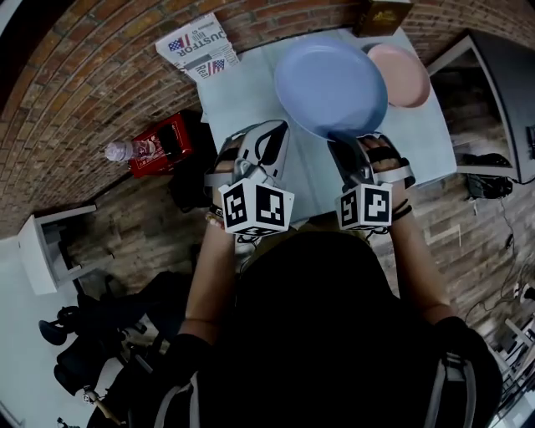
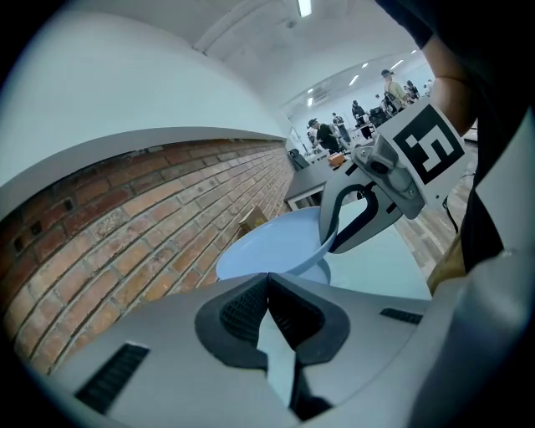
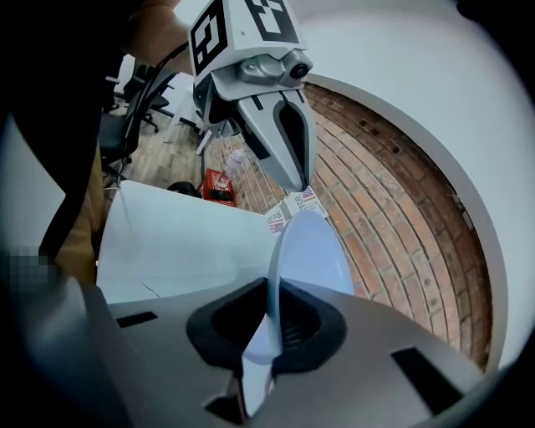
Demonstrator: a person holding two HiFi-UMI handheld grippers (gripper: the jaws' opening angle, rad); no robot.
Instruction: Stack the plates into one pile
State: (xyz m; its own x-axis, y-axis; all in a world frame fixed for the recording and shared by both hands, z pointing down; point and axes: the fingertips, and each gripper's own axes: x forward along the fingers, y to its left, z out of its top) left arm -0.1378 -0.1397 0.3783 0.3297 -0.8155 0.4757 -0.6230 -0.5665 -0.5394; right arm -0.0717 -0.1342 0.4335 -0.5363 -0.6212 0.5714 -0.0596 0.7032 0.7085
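Grips the near rim of the round light-blue plate (image 1: 330, 84) in the right claw's (image 3: 266, 334) nearly closed jaws, over the pale table (image 1: 242, 96) near 1 round pink plate (image 1: 403, 75), with the left claw (image 2: 269, 288) closed and empty.

Grey left gripper (image 1: 255, 134) and right gripper (image 1: 354, 144) bear black-and-white marker cubes (image 1: 257, 207).

A pale table (image 1: 242, 100) carries a pink plate (image 1: 405, 75) at its far right, near a brown box (image 1: 380, 15).
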